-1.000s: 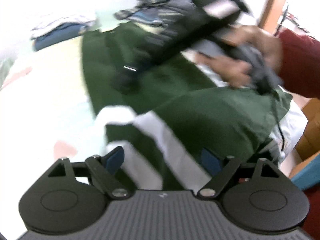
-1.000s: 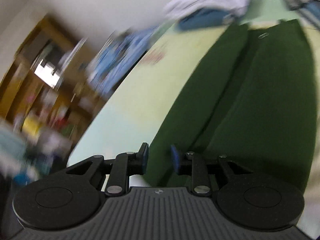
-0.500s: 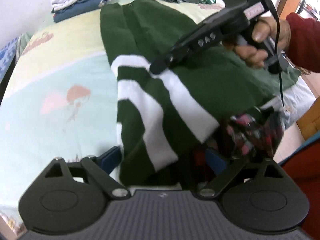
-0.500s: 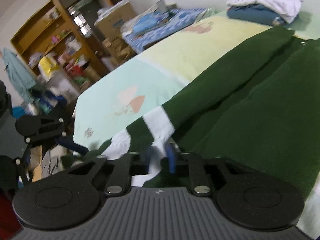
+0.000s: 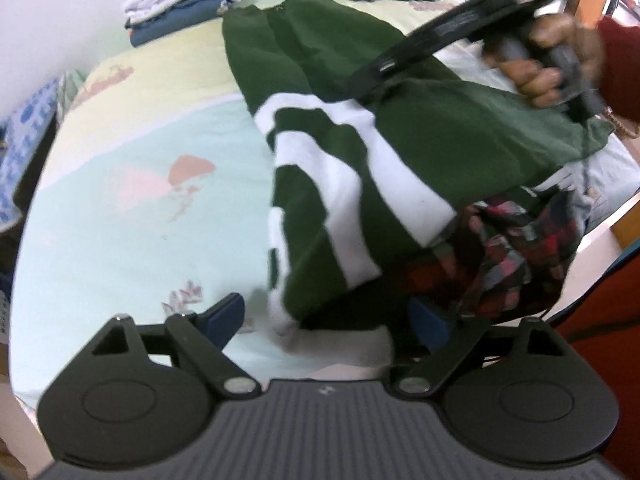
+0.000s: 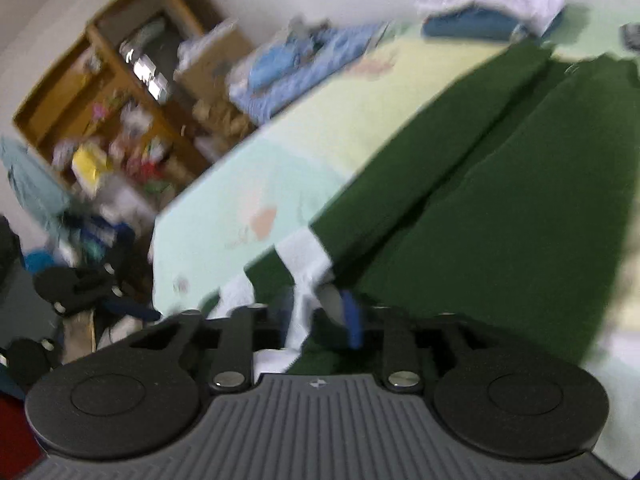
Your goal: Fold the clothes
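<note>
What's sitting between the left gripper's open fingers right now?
In the left wrist view, the green-and-white striped garment hangs between the left gripper's fingers, a plaid cloth beside it.

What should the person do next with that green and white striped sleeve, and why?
Probably carry the striped sleeve across onto the green sweater's body. The right gripper looks shut on the white cuff band, with the sleeve lifted and bunched over the bed sheet. The left gripper is open and holds nothing, so it could pin the fold.
</note>
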Available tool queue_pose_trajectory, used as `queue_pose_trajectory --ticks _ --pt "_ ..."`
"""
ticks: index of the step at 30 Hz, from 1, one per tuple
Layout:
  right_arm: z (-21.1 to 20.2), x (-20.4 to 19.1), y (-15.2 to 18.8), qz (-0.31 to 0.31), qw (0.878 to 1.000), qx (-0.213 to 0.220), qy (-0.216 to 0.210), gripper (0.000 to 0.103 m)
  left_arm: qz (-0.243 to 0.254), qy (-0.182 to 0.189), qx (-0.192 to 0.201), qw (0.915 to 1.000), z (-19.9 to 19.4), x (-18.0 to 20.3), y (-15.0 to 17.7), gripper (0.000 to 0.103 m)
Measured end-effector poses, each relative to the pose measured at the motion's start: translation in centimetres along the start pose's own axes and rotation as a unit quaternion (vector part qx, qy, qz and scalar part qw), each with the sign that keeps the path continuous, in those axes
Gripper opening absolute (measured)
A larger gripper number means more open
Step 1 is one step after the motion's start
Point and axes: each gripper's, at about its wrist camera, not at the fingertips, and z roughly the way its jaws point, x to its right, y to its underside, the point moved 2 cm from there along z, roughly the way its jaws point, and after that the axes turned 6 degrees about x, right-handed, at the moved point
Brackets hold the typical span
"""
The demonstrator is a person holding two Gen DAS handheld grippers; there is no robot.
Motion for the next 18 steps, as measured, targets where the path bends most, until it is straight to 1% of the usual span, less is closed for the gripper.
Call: queue_pose_trajectory --ticks 1,2,3,6,8,10,12,14,15,16,18 --pt "-1.0 -0.4 0.2 -0.004 1.000 0.000 0.000 0.036 0.005 -0.003 0.000 1.0000 0.1 -0.2 0.0 0.076" --pt "-2.0 -0.7 0.8 0.002 1.000 -0.005 0.003 0.036 0.009 -0.003 -0.001 1.0000 0.2 -0.4 0.0 0.073" --pt "-2.9 -0.9 1.4 0.011 1.000 -0.013 0.006 0.036 0.011 -0.002 0.000 0.9999 0.4 -0.6 -0.1 0.073" --pt "-5.8 -1.2 4.0 0.072 0.996 -0.027 0.033 0.036 0.028 0.013 0.005 0.9995 0.5 -0.8 -0.2 0.072" --pt "-7.3 -2.0 5.8 0.115 0.991 -0.028 0.066 0.036 0.045 0.025 0.009 0.9986 0.4 -1.0 -0.1 0.072" --pt "-8.8 -2.9 7.5 0.159 0.982 -0.027 0.101 0.036 0.052 0.045 0.007 0.9976 0.4 -1.6 0.0 0.068" --pt "-10.4 -3.7 9.3 0.202 0.970 -0.027 0.135 0.036 0.058 0.064 0.004 0.9963 0.4 -2.1 -0.1 0.068" --pt "-11.5 -4.4 10.7 0.233 0.956 -0.011 0.177 0.036 0.067 0.081 0.003 0.9944 0.5 -2.4 -0.2 0.068" --pt "-12.1 -4.7 11.3 0.254 0.948 0.003 0.194 0.036 0.074 0.089 0.003 0.9933 0.4 -2.7 -0.2 0.069" --pt "-12.7 -4.7 12.1 0.283 0.935 0.023 0.212 0.037 0.081 0.094 0.005 0.9922 0.5 -3.0 -0.2 0.070" --pt "-13.6 -4.5 13.7 0.342 0.905 0.061 0.244 0.040 0.090 0.105 0.006 0.9903 1.2 -2.9 -0.3 0.070"
